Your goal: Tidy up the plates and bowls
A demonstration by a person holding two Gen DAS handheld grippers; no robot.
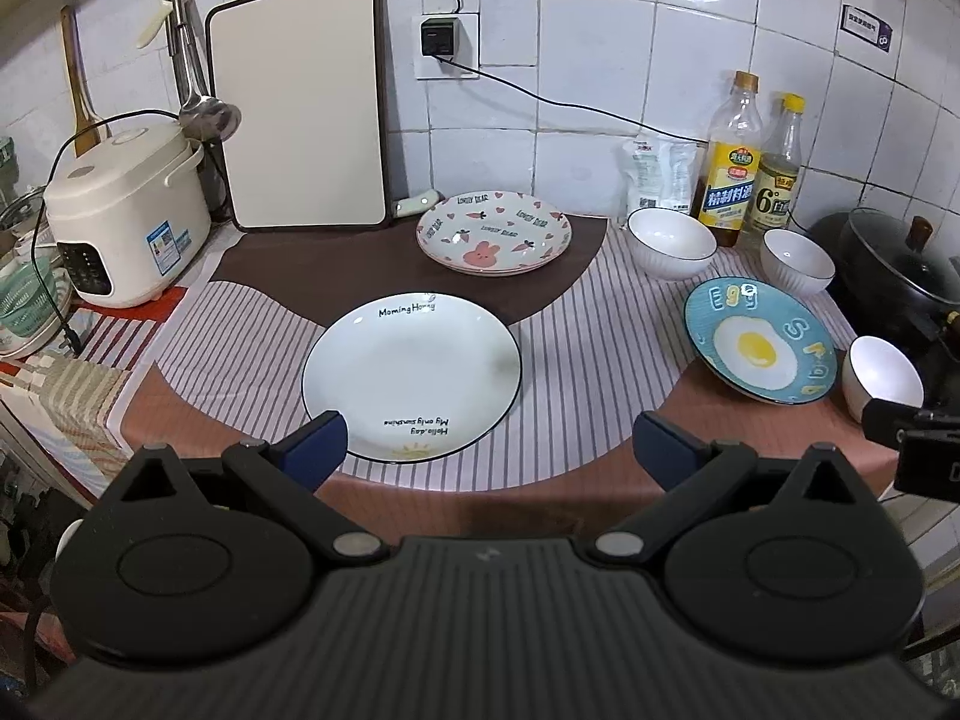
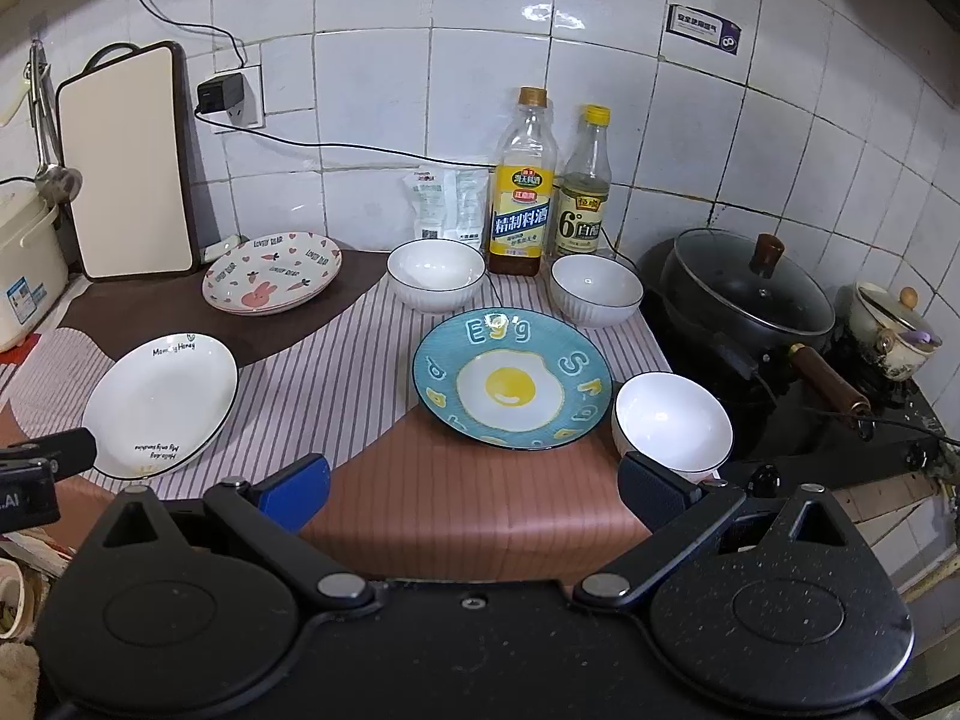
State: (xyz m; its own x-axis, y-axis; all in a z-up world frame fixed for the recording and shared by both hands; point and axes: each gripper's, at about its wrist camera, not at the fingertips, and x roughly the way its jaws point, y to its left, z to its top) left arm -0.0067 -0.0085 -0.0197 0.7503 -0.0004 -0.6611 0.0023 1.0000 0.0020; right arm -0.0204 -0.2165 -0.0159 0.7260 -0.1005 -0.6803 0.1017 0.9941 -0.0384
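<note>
A white plate (image 1: 411,373) with black lettering lies in front of my open, empty left gripper (image 1: 489,450); it also shows in the right wrist view (image 2: 162,402). A pink rabbit plate (image 1: 493,231) (image 2: 273,271) sits behind it. A blue egg plate (image 1: 759,341) (image 2: 512,385) lies ahead of my open, empty right gripper (image 2: 474,489). Three white bowls stand near it: back left (image 1: 672,241) (image 2: 435,272), back right (image 1: 797,259) (image 2: 596,288), and front right (image 1: 883,377) (image 2: 672,420), close to my right fingertip.
A rice cooker (image 1: 123,210) and an upright cutting board (image 1: 300,102) stand at the back left. Two bottles (image 2: 522,180) (image 2: 585,180) stand against the tiled wall. A black lidded pan (image 2: 750,285) sits on the stove at the right. The counter's front edge is just below the grippers.
</note>
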